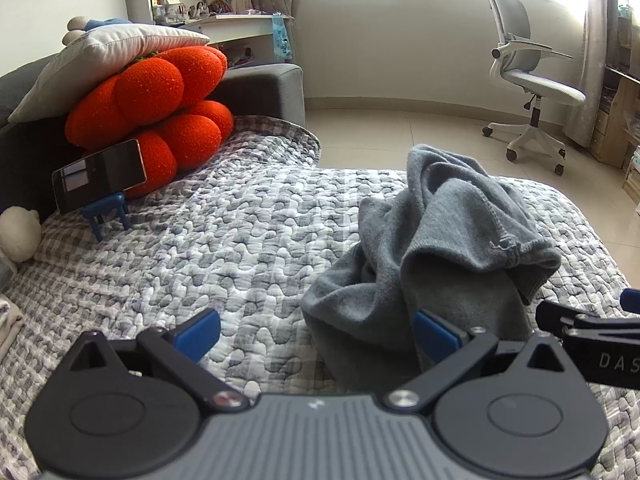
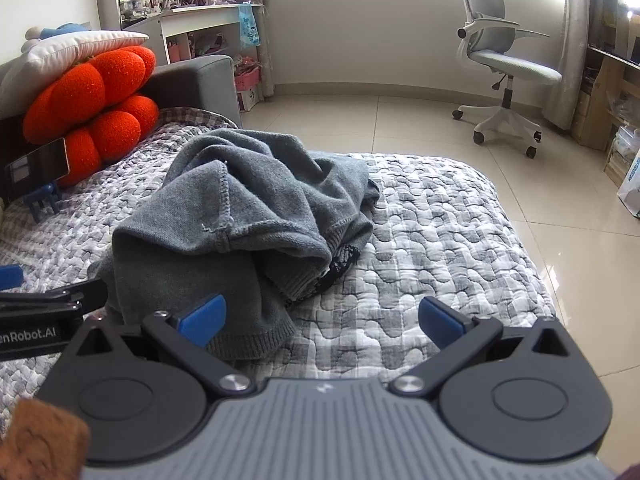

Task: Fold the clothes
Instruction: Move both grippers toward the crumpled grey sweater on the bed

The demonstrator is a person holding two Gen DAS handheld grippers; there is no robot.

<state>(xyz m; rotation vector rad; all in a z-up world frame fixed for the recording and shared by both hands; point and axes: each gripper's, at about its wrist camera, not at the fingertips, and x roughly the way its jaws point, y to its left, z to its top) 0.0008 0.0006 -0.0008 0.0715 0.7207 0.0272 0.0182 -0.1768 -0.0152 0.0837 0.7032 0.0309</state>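
The grey sweater lay crumpled on the quilt. Both the left gripper and right gripper hung wide-jawed, holding nothing. Spreading it flat probably came next.

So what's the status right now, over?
Left gripper open, right gripper open. Grey sweater crumpled on quilt, unfolded. Nothing blocking.

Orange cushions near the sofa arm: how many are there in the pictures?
2. One orange cushion lies on the other orange cushion, under a white pillow. More may be hidden behind.
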